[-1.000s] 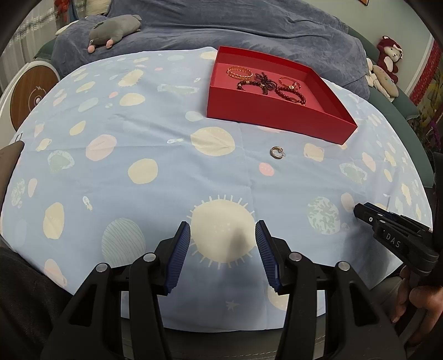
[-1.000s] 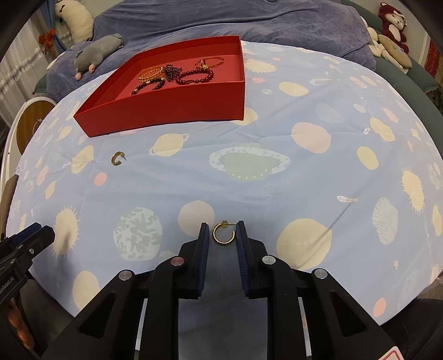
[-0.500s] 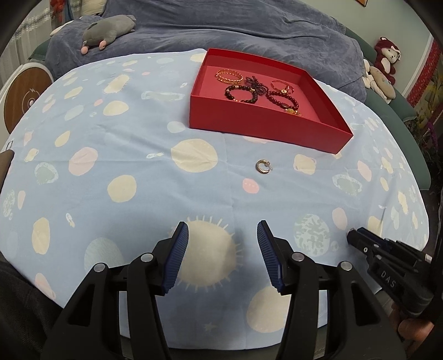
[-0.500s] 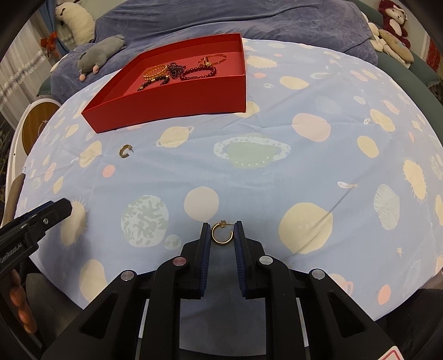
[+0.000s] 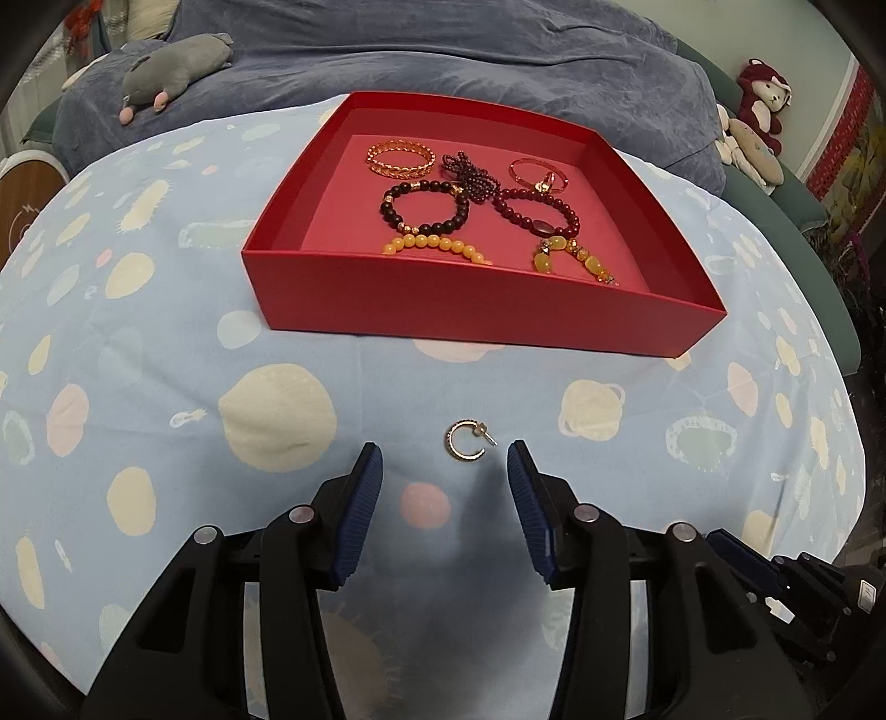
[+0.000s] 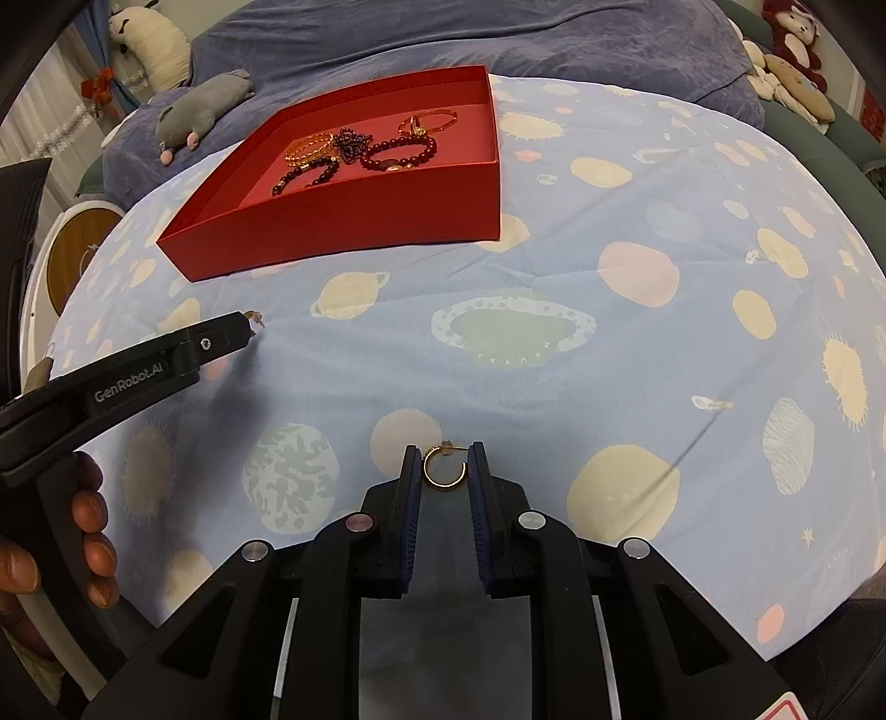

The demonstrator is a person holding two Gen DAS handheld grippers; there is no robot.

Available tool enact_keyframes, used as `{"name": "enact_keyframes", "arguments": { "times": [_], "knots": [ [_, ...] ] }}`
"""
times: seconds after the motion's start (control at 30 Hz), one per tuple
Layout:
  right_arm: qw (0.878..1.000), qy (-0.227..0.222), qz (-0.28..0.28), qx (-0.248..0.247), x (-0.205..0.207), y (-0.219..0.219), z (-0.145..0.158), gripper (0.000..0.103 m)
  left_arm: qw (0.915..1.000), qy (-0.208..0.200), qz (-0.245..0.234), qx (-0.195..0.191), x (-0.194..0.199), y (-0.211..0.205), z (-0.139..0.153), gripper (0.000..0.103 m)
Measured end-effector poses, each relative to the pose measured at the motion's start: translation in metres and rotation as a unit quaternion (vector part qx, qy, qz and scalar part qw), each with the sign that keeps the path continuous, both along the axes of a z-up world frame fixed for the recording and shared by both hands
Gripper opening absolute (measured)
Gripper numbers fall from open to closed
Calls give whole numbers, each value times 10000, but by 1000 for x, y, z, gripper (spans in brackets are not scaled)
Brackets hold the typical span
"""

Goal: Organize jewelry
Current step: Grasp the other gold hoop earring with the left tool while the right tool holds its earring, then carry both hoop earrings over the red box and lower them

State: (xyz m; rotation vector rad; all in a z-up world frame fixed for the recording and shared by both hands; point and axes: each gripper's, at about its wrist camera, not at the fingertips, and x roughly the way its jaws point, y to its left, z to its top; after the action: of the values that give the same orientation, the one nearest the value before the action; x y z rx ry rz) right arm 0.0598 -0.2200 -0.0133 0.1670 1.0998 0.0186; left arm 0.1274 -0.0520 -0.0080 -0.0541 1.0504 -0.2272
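A red box holds several bracelets on the planet-print blue cloth. A gold hoop earring lies on the cloth just ahead of my left gripper, which is open and empty, its fingertips on either side of it. In the right wrist view the left gripper's finger mostly hides that earring. My right gripper is shut on a second gold hoop earring and holds it above the cloth near the front edge.
A grey plush toy lies on the blue blanket behind the table. Stuffed toys sit at the back right. A round wooden-faced object stands at the left. The cloth drops away at the table's rounded edges.
My left gripper has moved forward and right until the loose earring lies between its open fingertips. My right gripper keeps hold of its earring and has moved little.
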Motion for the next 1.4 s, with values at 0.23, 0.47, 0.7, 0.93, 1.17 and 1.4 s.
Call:
{"name": "enact_keyframes", "arguments": {
  "times": [0.23, 0.47, 0.7, 0.93, 1.17, 1.4],
  "knots": [
    [10000, -27, 14, 0, 9, 3, -1, 16, 9998, -68, -136, 95, 5, -5, -4, 24],
    [10000, -30, 37, -21, 10, 5, 0, 16, 9998, -59, -157, 139, 4, -5, -4, 6],
    [10000, -53, 25, 36, 7, 7, 3, 16, 9998, -53, -166, 115, -7, -3, 1, 6],
    [9997, -193, 85, 92, 1, 14, 17, 16, 9999, -54, -143, 38, -25, 2, 13, 6],
    [9989, -397, 165, 181, -4, 22, 39, 16, 9996, -106, -243, 49, -43, 2, 30, 6],
    [9973, -647, 218, 262, -8, 27, 66, 16, 9992, -245, -320, 39, -55, 0, 54, 6]
  ]
}}
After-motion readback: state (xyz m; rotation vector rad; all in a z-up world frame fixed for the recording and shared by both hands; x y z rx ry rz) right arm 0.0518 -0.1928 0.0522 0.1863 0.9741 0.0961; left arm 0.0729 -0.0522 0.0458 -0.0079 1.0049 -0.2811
